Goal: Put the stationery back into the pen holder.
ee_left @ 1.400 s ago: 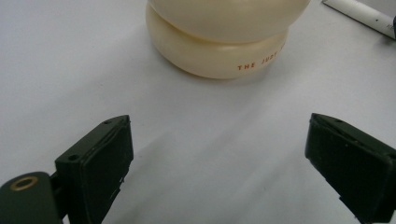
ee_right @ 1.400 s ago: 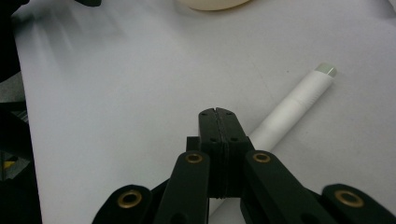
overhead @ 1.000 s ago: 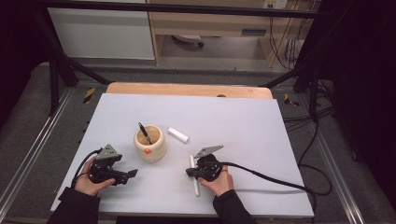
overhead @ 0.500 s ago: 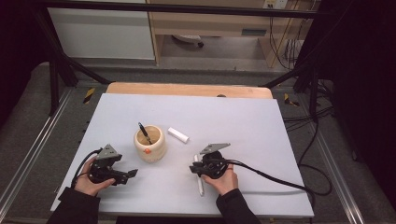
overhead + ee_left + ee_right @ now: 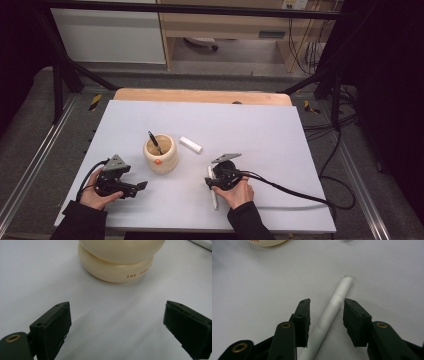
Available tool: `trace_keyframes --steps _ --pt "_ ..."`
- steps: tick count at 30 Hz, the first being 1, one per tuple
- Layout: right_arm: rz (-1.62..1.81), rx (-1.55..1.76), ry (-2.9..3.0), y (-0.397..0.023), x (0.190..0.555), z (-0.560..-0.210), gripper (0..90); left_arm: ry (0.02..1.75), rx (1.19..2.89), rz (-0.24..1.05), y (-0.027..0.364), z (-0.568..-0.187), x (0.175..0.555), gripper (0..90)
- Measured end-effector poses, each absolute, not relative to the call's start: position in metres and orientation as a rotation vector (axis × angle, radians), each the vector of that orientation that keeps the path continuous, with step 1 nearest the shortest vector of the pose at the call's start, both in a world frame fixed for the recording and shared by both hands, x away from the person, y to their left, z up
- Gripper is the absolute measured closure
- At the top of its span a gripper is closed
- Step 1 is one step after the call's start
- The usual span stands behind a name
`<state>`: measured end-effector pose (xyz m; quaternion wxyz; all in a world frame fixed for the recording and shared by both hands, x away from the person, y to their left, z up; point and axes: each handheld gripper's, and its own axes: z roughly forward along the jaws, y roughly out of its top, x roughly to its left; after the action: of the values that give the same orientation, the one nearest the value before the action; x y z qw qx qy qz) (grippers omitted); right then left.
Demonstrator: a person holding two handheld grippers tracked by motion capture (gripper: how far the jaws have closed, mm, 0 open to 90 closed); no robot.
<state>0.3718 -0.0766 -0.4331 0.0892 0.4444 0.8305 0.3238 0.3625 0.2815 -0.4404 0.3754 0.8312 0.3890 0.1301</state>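
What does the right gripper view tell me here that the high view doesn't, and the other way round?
Right gripper view: the white pen lies between the right gripper pads with gaps on both sides; the jaws have just been opening. High view: the left gripper, a dark pen standing in the cream pot, and a small white stick. Both: white pen, pot, table.

- A white pen (image 5: 329, 312) lies flat on the pale grey table top, in front of the person's right hand. It is a slim, smooth cylinder with a faint seam partway along its barrel and a small, pale greenish tip at its far end.
- In the high view the white pen (image 5: 212, 187) points away from the person, its near end close to the table's front edge.
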Motion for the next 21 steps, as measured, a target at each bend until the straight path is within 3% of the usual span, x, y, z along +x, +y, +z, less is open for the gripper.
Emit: trace_keyframes --steps 21 --pt "0.864 1.368 2.447 -0.0737 0.3722 -0.4385 78.4 0.995 2.129 0.333 0.2814 -0.4404 0.3625 7.9"
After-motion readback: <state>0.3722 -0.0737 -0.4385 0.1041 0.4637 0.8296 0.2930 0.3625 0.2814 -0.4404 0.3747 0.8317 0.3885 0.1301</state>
